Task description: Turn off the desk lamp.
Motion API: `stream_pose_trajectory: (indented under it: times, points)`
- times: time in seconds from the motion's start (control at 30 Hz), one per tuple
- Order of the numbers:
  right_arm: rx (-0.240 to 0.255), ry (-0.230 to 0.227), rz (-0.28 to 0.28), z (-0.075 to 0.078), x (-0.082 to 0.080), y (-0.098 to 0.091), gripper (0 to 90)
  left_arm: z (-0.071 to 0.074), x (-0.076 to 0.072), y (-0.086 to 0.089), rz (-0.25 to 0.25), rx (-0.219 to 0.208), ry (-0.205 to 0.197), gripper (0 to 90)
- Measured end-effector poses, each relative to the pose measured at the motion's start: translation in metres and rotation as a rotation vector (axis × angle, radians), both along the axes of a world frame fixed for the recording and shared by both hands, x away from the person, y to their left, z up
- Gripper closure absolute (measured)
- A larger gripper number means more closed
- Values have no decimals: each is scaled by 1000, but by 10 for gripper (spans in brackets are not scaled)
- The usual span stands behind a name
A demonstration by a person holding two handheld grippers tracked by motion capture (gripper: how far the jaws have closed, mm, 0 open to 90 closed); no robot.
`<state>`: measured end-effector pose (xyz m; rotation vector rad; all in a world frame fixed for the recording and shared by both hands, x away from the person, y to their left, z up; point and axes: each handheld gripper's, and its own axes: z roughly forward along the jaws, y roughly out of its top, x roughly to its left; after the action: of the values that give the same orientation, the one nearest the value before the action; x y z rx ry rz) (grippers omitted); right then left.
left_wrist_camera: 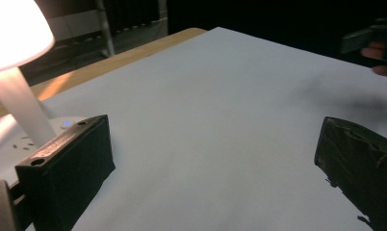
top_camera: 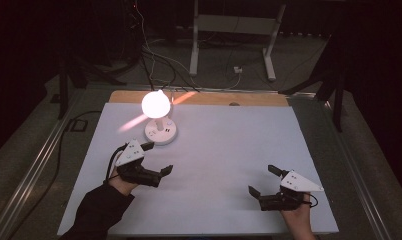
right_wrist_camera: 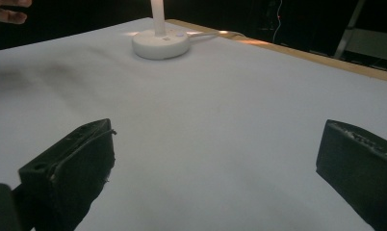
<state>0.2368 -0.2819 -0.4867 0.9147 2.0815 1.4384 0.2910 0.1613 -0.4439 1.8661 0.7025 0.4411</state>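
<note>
- The desk lamp is the landmark: it stands lit on the white sheet toward the far left of the desk, with its glowing round shade on a short stem above a round white base. A cord runs from behind it off the far edge, which likely explains why it sits so close to that edge.
- The left gripper is just in front of the lamp, on the near side of its base. Its jaws stand wide open with nothing between them, and they point across the sheet to the right rather than at the lamp. In the left gripper view the stem and the base lie just beyond the left jaw, outside the gap.
- I judge this hand to be the one working the lamp, since it is held so near the base, where small buttons sit.
- The bare sheet between the two grippers carries only soft shadows.
- The right gripper rests well away from the lamp, at the near right of the desk. Its jaws are also spread wide and empty, and it looks parked out of the way.
- In the right gripper view the lamp's base lies far ahead, up and to the left of the gap.
</note>
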Motion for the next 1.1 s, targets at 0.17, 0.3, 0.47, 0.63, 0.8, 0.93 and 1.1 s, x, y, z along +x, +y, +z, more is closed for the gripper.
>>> stream_pose_trajectory:
  times: [0.17, 0.3, 0.47, 0.63, 0.8, 0.93, 1.1]
  points:
    - [2, -1, 4, 0, 0, 0, 0, -2, 10, -3, 48, 2, 8, 6]
    - [2, -1, 5, 0, 0, 0, 0, -4, 17, -5, 73, 8, 15, 7]
    - [9, 2, 10, 0, 0, 0, 0, -6, 26, -8, 100, -3, 27, 6]
    - [3, -2, 12, 0, -1, 1, 0, -6, 34, -12, 116, -4, 34, 6]
    - [0, -2, 13, 0, -1, 1, 0, -9, 42, -15, 120, -6, 39, 6]
    - [0, -1, 13, 0, -1, 1, 0, -12, 48, -16, 135, -10, 34, 6]
    - [-2, 0, 15, 0, -1, 1, 0, -15, 58, -13, 150, -31, 65, 6]
